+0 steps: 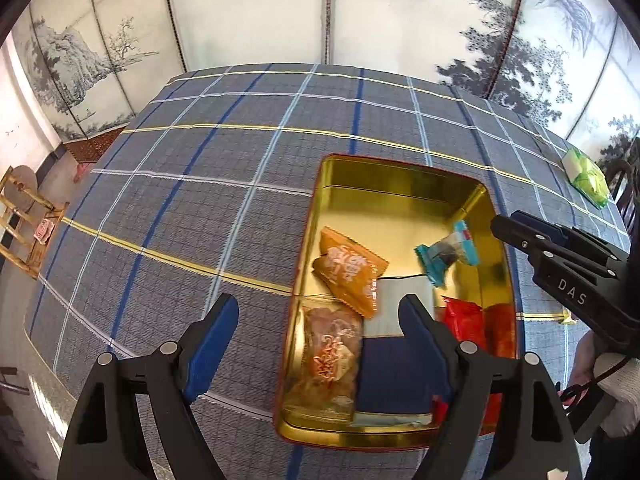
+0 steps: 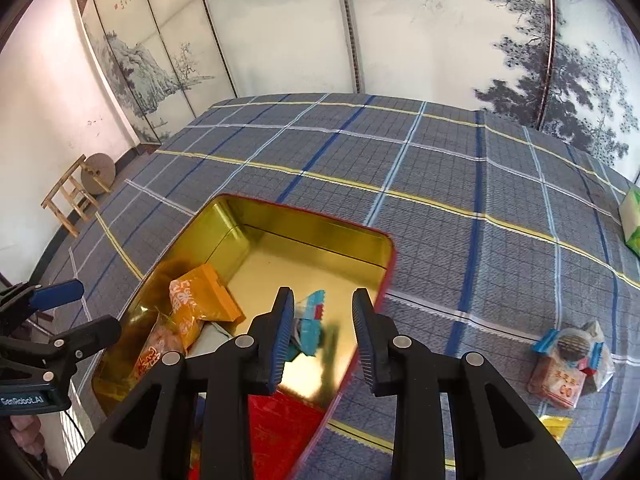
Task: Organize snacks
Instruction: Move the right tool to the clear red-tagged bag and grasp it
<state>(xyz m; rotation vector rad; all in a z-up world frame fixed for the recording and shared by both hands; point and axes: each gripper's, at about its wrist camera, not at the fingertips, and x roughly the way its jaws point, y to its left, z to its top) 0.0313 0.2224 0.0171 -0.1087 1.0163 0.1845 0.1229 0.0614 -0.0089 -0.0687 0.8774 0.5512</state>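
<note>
A: where's the teal snack packet [image 2: 310, 330] sitting? is it gripped by the right gripper [image 2: 322, 334]?

B: nope, it's seen loose inside the gold tin [image 1: 400, 184], tilted, beyond the slightly parted jaws with nothing pressed between them

A: and the left gripper [image 1: 320, 344]?

B: spread wide over the tin's near end, nothing held. An orange packet [image 1: 348, 270] and a red packet [image 1: 464, 316] are also lying in the tin on the plaid tablecloth [image 1: 200, 200]

Gold tin [image 2: 304, 220] on plaid-clothed desk [image 2: 440, 208]: orange packet [image 2: 200, 300], red packet [image 2: 280, 428], teal-ended wrapper [image 2: 310, 330] inside. Right claw [image 2: 322, 336] parted above tin, nothing gripped. Loose wrapped snacks [image 2: 572, 360] lie right; left claw [image 2: 72, 308] at left edge.
</note>
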